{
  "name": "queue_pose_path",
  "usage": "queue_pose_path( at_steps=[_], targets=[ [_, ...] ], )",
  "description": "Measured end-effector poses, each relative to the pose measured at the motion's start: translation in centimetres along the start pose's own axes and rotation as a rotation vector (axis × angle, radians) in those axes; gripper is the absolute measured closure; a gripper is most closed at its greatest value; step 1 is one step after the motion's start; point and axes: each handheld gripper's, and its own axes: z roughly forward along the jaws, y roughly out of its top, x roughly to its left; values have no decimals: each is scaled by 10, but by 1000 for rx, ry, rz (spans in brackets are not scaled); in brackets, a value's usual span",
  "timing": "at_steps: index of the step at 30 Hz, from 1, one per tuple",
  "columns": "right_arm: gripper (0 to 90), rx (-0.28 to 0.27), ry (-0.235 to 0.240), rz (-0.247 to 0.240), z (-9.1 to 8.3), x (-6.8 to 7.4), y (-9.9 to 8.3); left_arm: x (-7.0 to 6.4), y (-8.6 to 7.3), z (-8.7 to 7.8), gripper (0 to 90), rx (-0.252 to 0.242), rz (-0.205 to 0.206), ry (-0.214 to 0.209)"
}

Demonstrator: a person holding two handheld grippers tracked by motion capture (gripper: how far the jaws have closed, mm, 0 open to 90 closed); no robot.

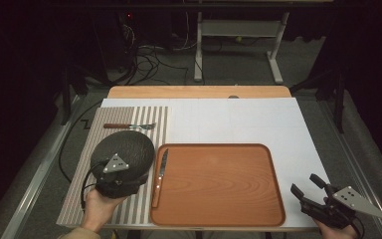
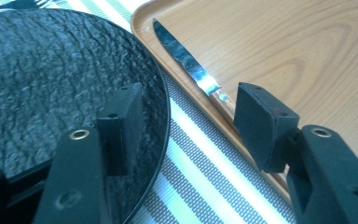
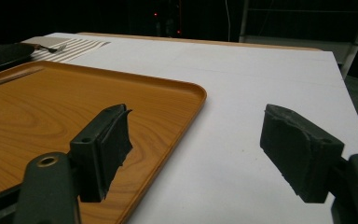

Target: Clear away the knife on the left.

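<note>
A dark round plate (image 1: 124,149) (image 2: 51,79) lies on a striped placemat (image 1: 89,199) (image 2: 200,172) at the left. My left gripper (image 1: 117,174) (image 2: 189,112) is open at the plate's near right rim, one jaw over the plate and the other over the tray's edge. A wooden tray (image 1: 219,179) (image 2: 284,46) (image 3: 51,107) sits in the middle, with a knife (image 1: 160,174) (image 2: 186,63) along its left side. A fork (image 1: 129,126) rests on the placemat behind the plate. My right gripper (image 1: 307,185) (image 3: 196,135) is open at the tray's near right corner, holding nothing.
A white sheet (image 1: 288,129) (image 3: 261,84) covers the table to the right of and behind the tray. The table's front edge runs just below both hands. Beyond the far edge are table legs (image 1: 276,55) and cables (image 1: 149,59) on the floor.
</note>
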Motion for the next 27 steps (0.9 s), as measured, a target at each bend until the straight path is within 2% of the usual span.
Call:
queue_pose_path(
  at_steps=[4,10,25,27],
  targets=[
    [246,0,-1,2,0,0,0,2,-4,-4,397,-15,3,-5],
    [246,0,-1,1,0,0,0,9,-11,-9,397,-43,-28,-13],
    [246,3,0,4,0,0,0,15,-30,-25,395,-120,-32,15],
    [246,3,-1,4,0,0,0,17,-32,-28,367,-130,-31,20]
  ],
)
